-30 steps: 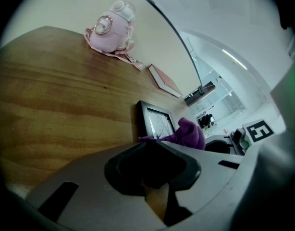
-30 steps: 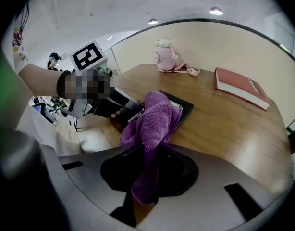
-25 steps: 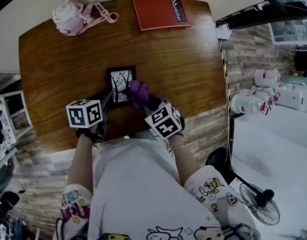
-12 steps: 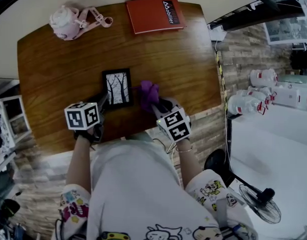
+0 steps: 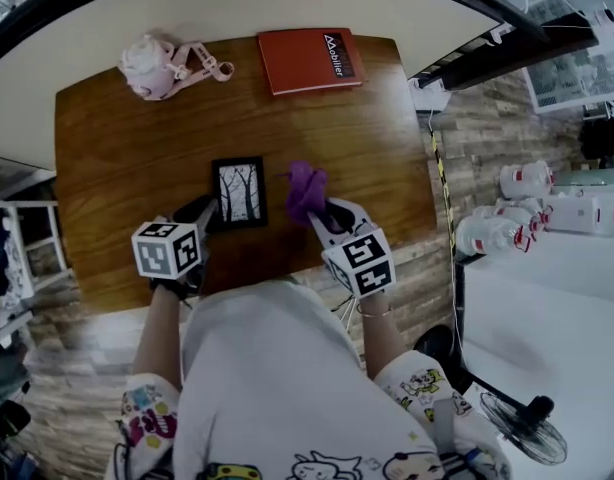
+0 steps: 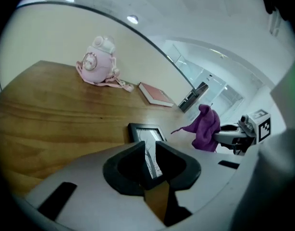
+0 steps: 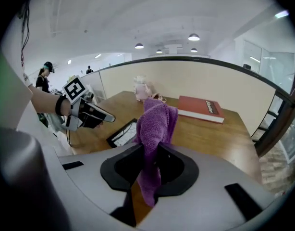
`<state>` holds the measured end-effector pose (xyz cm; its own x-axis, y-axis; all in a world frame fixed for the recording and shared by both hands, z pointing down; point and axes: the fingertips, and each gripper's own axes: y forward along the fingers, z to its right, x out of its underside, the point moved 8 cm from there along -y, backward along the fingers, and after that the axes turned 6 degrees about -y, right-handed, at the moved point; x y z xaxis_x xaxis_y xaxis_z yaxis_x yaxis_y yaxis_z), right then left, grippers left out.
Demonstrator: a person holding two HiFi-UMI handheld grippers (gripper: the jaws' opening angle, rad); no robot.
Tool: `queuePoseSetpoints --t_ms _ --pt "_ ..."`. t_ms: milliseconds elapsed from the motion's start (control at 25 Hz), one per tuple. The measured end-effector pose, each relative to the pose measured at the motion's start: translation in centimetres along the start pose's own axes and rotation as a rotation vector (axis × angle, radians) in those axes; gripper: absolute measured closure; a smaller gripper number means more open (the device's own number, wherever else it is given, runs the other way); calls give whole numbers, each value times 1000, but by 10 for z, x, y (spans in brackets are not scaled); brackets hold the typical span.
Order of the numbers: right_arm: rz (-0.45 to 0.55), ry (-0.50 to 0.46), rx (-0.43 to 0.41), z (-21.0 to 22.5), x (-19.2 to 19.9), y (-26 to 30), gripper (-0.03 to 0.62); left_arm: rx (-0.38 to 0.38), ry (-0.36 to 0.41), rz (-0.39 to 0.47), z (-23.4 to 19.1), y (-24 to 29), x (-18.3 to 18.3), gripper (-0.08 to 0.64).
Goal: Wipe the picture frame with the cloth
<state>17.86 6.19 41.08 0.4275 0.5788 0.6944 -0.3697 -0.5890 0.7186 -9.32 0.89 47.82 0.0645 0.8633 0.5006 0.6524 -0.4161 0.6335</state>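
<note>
The small black picture frame (image 5: pixel 239 192) with a bare-tree print is over the wooden table (image 5: pixel 117 168). My left gripper (image 5: pixel 209 212) is shut on its near left edge; in the left gripper view the frame (image 6: pixel 146 134) runs out from between the jaws (image 6: pixel 151 151), its near end lifted. To the frame's right, a purple cloth (image 5: pixel 305 190) hangs bunched in my right gripper (image 5: pixel 323 212), clear of the frame. In the right gripper view the cloth (image 7: pixel 157 121) is pinched between the shut jaws (image 7: pixel 151 151) and stands up above them.
A pink pouch with straps (image 5: pixel 152 65) and a red book (image 5: pixel 309 59) lie at the table's far edge. Right of the table are water bottles (image 5: pixel 517 183) and a floor fan (image 5: pixel 527 423). The person's lap is against the near edge.
The cloth was on the frame's right side and has moved right, off it. Both grippers have risen, and the left one has lifted the frame's near edge.
</note>
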Motion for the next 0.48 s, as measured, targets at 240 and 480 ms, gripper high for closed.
queuePoseSetpoints --t_ms 240,480 --pt "129 -34 -2 5 -38 -11 528 -14 72 127 19 -31 -22 500" --pt "270 -62 -21 6 -75 -24 528 -38 166 254 45 -65 -40 500"
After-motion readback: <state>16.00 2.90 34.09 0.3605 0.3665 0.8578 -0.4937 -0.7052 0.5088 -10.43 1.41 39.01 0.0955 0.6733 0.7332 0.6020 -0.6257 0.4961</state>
